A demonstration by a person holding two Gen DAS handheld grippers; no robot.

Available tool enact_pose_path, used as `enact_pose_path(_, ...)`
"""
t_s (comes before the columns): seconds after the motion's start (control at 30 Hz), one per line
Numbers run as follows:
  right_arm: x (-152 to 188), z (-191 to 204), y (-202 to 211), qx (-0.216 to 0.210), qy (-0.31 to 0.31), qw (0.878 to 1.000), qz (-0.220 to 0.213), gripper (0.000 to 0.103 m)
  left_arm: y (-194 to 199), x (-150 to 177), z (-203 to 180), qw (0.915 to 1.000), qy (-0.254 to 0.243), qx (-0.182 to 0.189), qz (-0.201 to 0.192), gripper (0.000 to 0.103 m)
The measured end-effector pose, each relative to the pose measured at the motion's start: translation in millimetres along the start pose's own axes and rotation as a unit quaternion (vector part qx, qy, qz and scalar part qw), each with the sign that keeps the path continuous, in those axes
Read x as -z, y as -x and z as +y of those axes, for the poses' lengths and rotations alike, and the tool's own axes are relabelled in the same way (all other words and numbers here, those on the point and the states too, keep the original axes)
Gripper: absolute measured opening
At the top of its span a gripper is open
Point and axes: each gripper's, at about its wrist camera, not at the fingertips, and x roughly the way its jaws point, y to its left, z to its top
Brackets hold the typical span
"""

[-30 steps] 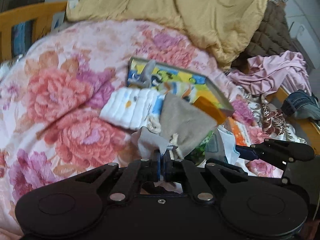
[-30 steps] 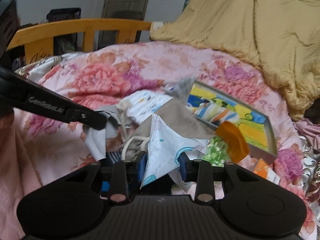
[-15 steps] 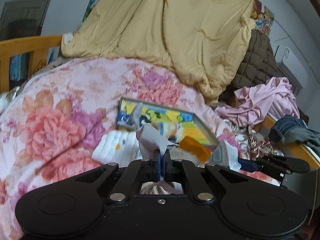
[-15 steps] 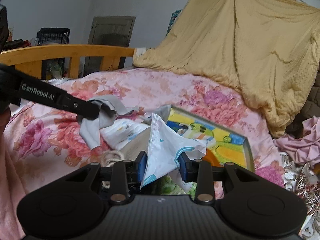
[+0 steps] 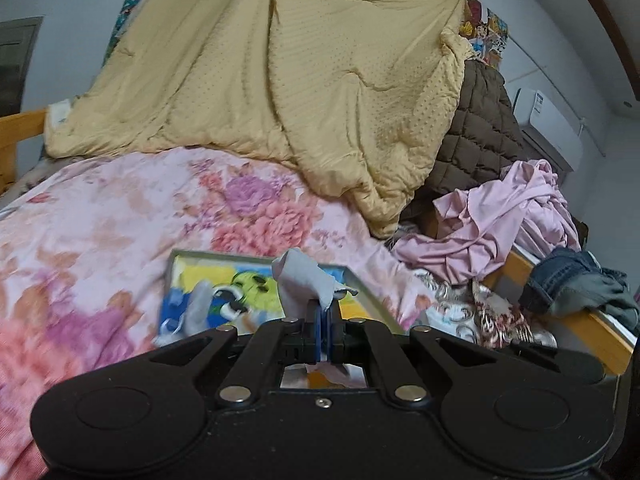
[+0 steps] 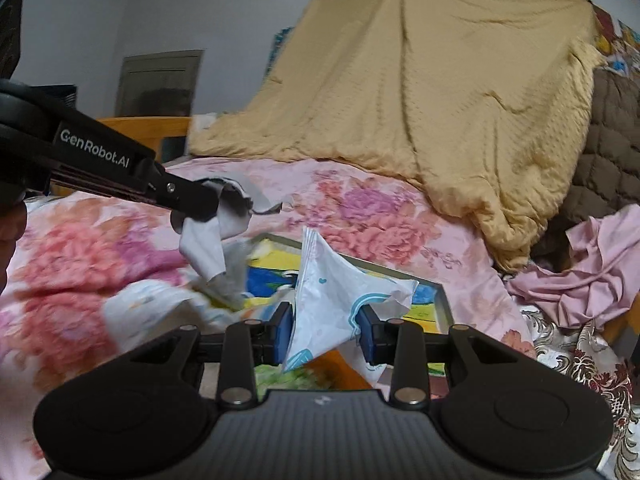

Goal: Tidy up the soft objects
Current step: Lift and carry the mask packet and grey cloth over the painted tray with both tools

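Note:
My left gripper [image 5: 324, 314] is shut on a scrap of grey cloth [image 5: 304, 276], held up above the bed. The right wrist view shows the same left gripper [image 6: 200, 200] at the left, the grey cloth [image 6: 216, 236] drooping from its tip. My right gripper [image 6: 326, 328] is shut on a crumpled white cloth with blue print [image 6: 332, 292], its blue pads pressing both sides. Under both lies a colourful picture board [image 5: 224, 280] on the floral bedspread [image 5: 120, 220]. More pale cloths [image 6: 160, 300] lie blurred below the left gripper.
A big yellow quilt [image 5: 280, 80] is heaped at the back over a brown quilted cover [image 5: 480, 132]. Pink clothing [image 5: 500, 224] and jeans [image 5: 568, 280] lie along the wooden bed rail [image 5: 592, 328] on the right. A wooden headboard [image 6: 144, 128] stands at the left.
Both grippers have risen and tipped up, each lifting its cloth off the pile. The folded cloths and orange item have slid down out of the left wrist view.

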Motion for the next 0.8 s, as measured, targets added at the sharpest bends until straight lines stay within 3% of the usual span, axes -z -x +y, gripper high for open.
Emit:
enact_pose_path(0.4, 0, -35, -86, 0.033, -0.027, 0.999, 0.022, 0.038, -94, -3, 24, 0.9993, 0.036, 0.003, 0.006, 0.001)
enact_pose_path(0.8, 6, -34, -154, 0.003, -0.040, 0.995, 0.093, 0.040, -138, 13, 71, 0.9942, 0.097, 0.000, 0.046, 0.001)
